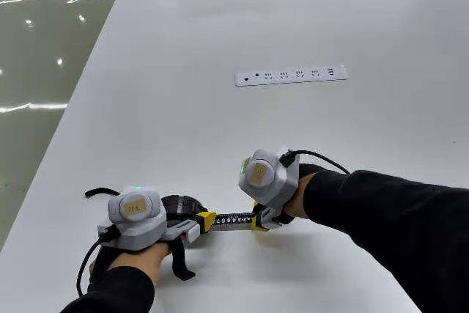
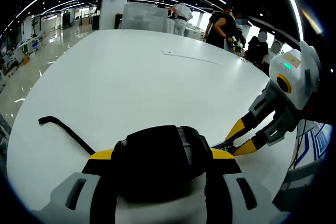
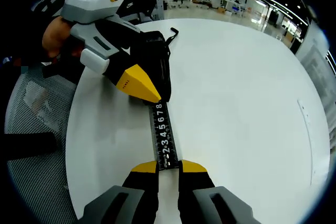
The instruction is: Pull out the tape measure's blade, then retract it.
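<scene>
L gripper (image 1: 198, 225) is clenched on the black tape measure (image 1: 182, 207) at the near left of the white table (image 1: 220, 122). R gripper (image 1: 258, 221), just to its right, is pinched shut on the end of the blade (image 3: 163, 135), which is out only a short way. R gripper view shows the blade's numbers, up to 8 I think, too small to read in the head view. L gripper view shows the tape measure between its yellow jaws w/ a black strap (image 2: 65, 129) lying left of it, and the head view has a white power strip (image 1: 291, 75) far off on the table.
</scene>
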A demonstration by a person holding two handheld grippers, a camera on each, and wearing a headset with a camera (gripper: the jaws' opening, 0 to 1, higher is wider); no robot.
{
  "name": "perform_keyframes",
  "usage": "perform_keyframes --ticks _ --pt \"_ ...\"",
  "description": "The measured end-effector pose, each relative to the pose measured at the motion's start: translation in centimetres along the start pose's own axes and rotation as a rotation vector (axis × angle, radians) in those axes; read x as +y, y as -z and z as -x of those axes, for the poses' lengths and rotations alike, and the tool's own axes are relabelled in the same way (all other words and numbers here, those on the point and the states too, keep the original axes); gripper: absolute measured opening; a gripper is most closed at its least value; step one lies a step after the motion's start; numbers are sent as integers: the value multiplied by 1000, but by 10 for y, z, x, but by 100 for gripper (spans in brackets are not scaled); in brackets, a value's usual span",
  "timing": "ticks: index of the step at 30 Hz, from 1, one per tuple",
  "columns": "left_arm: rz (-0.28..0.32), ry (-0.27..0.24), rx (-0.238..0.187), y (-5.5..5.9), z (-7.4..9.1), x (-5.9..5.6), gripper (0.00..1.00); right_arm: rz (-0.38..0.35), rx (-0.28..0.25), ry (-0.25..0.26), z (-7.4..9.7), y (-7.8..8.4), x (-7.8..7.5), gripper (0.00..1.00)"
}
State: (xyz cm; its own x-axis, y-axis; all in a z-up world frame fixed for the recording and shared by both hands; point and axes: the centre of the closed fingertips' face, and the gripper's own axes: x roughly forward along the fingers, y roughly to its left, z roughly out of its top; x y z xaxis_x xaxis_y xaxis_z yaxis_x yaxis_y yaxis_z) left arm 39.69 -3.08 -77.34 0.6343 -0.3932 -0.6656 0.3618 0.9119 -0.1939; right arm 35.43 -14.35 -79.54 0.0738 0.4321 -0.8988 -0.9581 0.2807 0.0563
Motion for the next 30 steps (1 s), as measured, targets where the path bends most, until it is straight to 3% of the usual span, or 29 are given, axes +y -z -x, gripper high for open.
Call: perform_keyframes --ticks 30 --pt "11 11 8 1 0 0 63 -3 -11 -7 -3 -6 2 9"
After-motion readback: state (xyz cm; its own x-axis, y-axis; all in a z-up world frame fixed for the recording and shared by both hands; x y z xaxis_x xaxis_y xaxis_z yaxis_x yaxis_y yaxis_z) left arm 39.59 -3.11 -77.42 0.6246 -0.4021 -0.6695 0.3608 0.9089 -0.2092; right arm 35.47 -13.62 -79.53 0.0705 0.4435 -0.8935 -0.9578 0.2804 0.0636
